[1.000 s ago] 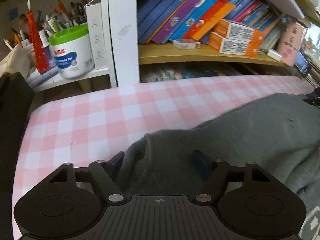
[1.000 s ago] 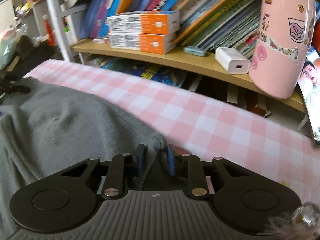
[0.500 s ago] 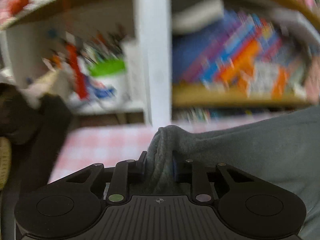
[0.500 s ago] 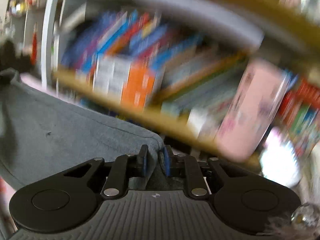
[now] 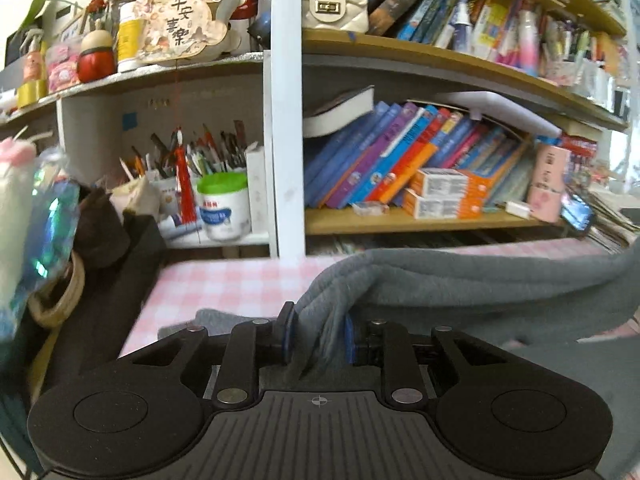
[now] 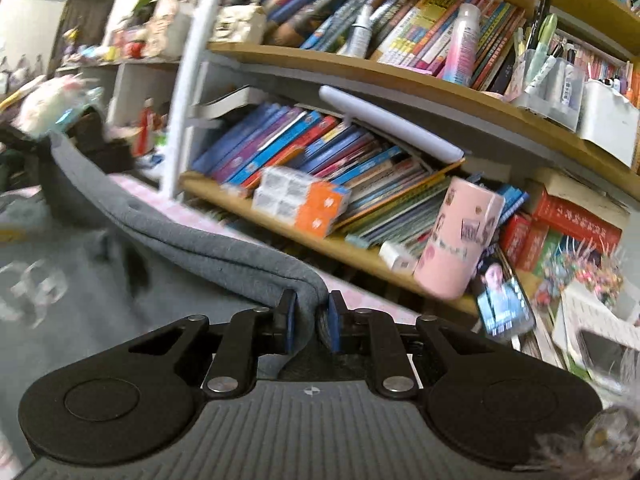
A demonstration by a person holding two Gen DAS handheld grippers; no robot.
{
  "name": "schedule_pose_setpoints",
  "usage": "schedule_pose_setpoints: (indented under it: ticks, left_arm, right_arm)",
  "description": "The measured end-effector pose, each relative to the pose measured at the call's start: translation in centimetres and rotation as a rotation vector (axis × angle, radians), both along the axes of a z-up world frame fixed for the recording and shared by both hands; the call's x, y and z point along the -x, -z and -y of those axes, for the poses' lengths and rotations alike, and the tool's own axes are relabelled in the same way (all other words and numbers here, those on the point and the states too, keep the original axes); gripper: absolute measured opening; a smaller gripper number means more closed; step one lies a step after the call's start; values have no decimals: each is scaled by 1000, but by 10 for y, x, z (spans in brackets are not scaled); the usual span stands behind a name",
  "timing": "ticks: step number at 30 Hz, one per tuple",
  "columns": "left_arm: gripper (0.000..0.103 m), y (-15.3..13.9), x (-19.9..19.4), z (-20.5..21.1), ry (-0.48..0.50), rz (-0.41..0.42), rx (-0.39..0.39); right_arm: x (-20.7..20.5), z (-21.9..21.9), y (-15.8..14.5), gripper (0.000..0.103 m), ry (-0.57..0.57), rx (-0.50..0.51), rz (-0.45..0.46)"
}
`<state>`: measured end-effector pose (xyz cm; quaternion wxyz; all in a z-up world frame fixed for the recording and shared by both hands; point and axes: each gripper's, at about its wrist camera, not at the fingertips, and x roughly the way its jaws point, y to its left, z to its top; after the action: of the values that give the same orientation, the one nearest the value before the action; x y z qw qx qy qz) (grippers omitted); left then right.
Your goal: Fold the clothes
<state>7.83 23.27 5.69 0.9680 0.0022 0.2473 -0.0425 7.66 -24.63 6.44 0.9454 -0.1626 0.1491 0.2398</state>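
Note:
A grey sweatshirt (image 5: 480,288) hangs lifted above the pink checked table (image 5: 224,284). My left gripper (image 5: 318,338) is shut on a bunched corner of it, with fabric squeezed between the blue pads. In the right wrist view the same grey sweatshirt (image 6: 188,236) stretches away to the left as a taut hem, and my right gripper (image 6: 310,326) is shut on its other corner. A white printed mark shows on the cloth hanging at lower left (image 6: 32,284). The lower part of the garment is hidden behind both grippers.
A crowded bookshelf (image 5: 420,220) stands right behind the table, with books, orange boxes (image 6: 304,200), a pink cup (image 6: 456,236) and a phone (image 6: 504,300). A green-lidded white tub (image 5: 224,208) and pen holders sit at the left. Dark bags (image 5: 100,248) crowd the table's left edge.
The left gripper went from open around the cloth to shut on it. Both grippers then rose with the sweatshirt, lifting its edge off the table; the shelves now fill the view.

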Motion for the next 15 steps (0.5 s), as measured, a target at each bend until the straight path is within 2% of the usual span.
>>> schedule_pose_setpoints:
  ticks: [8, 12, 15]
  left_arm:
    - [26, 22, 61, 2, -8, -71, 29]
    - [28, 35, 86, 6, -6, -94, 9]
    - [33, 43, 104, 11, -44, -88, -13]
  right_arm:
    - [84, 0, 23, 19, -90, 105, -96]
    - [107, -5, 38, 22, -92, 173, -150]
    - [111, 0, 45, 27, -54, 153, -236]
